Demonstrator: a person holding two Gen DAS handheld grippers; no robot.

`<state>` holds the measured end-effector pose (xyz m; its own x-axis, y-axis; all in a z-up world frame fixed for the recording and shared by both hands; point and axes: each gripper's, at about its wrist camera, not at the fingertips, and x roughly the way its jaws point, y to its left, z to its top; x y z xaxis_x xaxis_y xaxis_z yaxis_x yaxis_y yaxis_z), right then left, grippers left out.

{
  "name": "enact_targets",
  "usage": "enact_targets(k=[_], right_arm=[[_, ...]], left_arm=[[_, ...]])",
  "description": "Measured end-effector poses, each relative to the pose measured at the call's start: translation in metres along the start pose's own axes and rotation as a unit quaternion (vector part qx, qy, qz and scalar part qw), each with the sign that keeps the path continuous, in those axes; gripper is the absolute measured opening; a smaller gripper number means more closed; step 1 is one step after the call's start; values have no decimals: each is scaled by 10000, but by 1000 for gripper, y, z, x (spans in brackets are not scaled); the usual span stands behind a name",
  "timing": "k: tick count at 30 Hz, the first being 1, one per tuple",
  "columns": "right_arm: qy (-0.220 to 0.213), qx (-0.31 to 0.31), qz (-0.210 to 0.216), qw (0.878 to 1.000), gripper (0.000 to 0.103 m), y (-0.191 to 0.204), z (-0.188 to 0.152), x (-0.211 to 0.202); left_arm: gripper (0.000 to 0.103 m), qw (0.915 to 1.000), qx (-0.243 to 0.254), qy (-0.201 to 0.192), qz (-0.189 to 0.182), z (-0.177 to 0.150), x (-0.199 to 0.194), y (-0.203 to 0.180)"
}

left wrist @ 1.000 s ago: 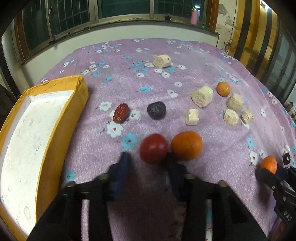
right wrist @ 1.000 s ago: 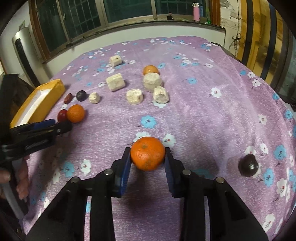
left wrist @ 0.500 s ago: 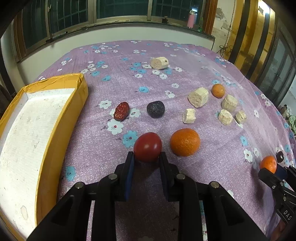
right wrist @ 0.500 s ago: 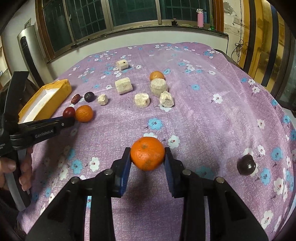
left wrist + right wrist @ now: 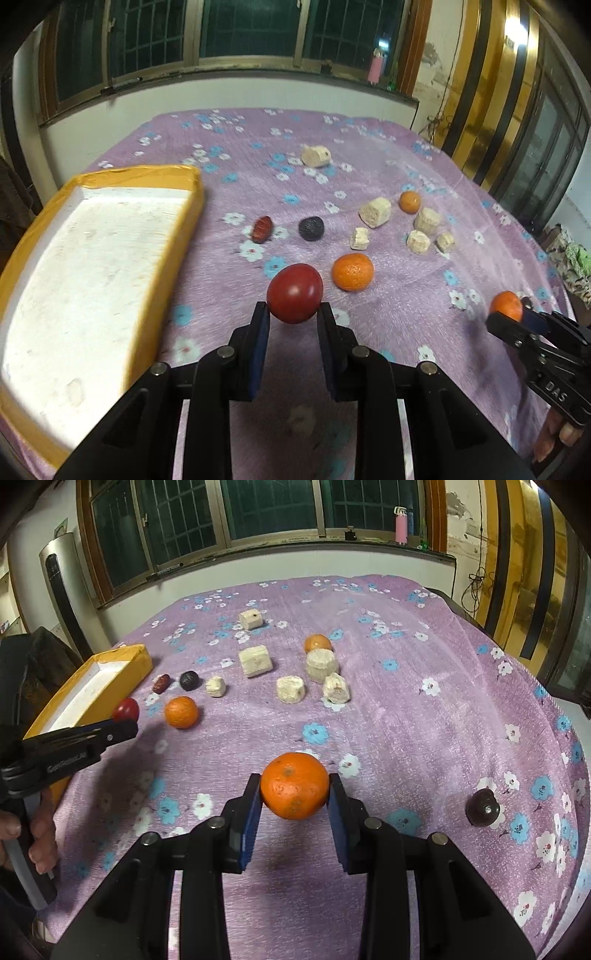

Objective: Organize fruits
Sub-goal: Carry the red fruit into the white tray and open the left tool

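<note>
I'm gripping a red tomato (image 5: 294, 292) between the pads of my left gripper (image 5: 291, 314) — it's hanging clear of the purple floral cloth (image 5: 369, 155), just right of the yellow-rimmed tray (image 5: 173, 236). My right gripper (image 5: 294, 794) is clamping a mandarin (image 5: 294, 790), also raised off the cloth. A second mandarin (image 5: 352, 271) is lying just beyond the tomato; a red date (image 5: 262, 228) and a dark wrinkled fruit (image 5: 311, 228) are sitting farther back, near pale cut chunks (image 5: 375, 212) — all apart.
</note>
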<state>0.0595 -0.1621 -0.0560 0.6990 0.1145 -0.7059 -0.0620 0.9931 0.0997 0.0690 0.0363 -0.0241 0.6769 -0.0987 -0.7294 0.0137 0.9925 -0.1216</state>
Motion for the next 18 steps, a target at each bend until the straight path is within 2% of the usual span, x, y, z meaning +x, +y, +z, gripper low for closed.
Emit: enact_targets(k=[3,10,18], right_arm=[[-74,-112,51,9999,36,14,3,-8],[-287,-524,336,9976,36,72,14,-25],[-351,-1028,841,9905,36,154,24,-22]], left_arm=[[25,9998,-113,-172,51,-3,-23,17],[25,9962,-538,-487,473,-12,-66,79],[25,9870,-951,-418,1230,-23,-76,136]])
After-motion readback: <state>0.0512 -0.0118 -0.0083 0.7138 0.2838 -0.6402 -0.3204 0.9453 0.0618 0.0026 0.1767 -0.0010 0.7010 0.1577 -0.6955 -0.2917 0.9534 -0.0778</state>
